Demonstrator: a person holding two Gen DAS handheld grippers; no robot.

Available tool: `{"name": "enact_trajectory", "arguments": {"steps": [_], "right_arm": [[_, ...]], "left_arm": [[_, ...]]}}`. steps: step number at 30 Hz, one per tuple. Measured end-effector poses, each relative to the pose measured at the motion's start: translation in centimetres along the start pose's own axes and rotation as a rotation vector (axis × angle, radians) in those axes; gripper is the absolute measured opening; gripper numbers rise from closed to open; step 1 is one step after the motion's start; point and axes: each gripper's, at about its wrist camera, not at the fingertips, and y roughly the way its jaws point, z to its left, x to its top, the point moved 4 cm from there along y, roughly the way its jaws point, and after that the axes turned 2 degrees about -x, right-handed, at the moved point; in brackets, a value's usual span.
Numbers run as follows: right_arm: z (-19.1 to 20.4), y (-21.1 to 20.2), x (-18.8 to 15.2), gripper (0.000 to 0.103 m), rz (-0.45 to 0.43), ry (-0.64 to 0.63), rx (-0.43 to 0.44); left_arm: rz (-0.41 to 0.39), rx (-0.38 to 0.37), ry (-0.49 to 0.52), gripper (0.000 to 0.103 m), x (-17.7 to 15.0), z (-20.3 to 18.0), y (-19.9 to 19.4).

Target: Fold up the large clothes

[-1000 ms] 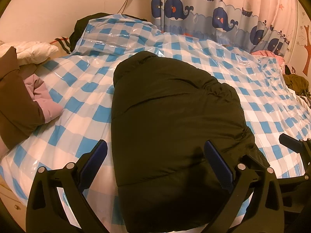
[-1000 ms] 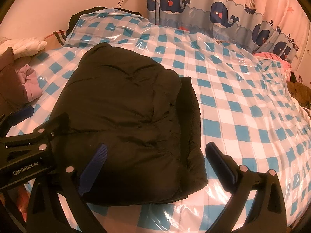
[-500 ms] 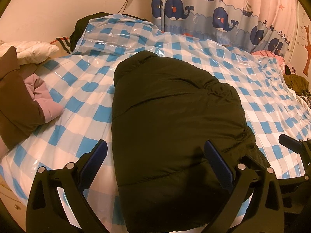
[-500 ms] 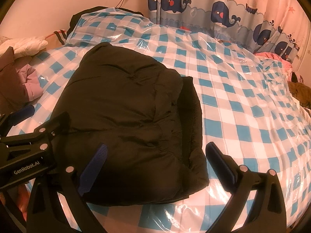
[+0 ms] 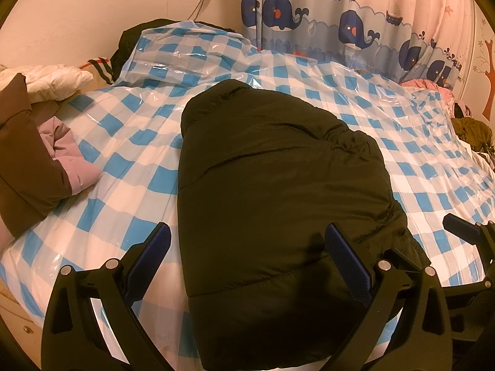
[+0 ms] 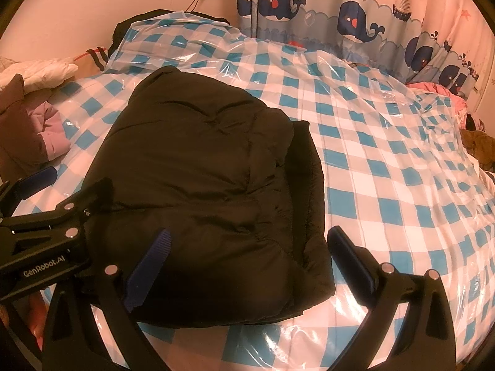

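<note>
A large black padded jacket point(image 5: 278, 204) lies folded into a thick bundle in the middle of the bed, which is covered with a blue-and-white checked plastic sheet point(image 5: 130, 142). In the right wrist view the same jacket point(image 6: 198, 179) shows a folded edge along its right side. My left gripper point(image 5: 247, 247) hovers open over the jacket's near end with nothing between its fingers. My right gripper point(image 6: 247, 247) is open too, above the jacket's near right corner. The left gripper's body point(image 6: 40, 247) shows at the left of the right wrist view.
A brown and pink pile of clothes point(image 5: 34, 160) lies at the left edge of the bed, with a white garment point(image 5: 49, 80) behind it. A whale-print curtain point(image 5: 355, 24) hangs at the back. More clothes point(image 5: 473, 130) lie at the far right.
Almost nothing differs. The right wrist view has shifted very slightly; the jacket lies as before and both grippers stay open.
</note>
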Motion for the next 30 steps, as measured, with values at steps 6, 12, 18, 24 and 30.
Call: {"name": "enact_trajectory", "arguments": {"steps": [6, 12, 18, 24, 30], "right_arm": [[0.0, 0.0, 0.0, 0.097, 0.001, 0.0, 0.0], [0.1, -0.1, 0.0, 0.097, 0.002, 0.0, 0.002], [0.1, -0.1, 0.0, 0.097, 0.002, 0.0, 0.002], [0.2, -0.1, -0.1, 0.097, 0.003, 0.001, 0.003], [0.0, -0.1, 0.0, 0.097, 0.003, 0.001, 0.003]], "left_arm": [[0.009, 0.002, 0.003, 0.096, -0.4, 0.5, 0.1], [0.008, 0.004, 0.004, 0.096, -0.3, 0.5, 0.2], [0.005, 0.035, 0.008, 0.096, -0.5, 1.2, 0.2], [0.006, 0.079, 0.009, 0.096, -0.4, 1.6, 0.0], [0.004, 0.078, 0.015, 0.096, 0.0, 1.5, -0.4]]}}
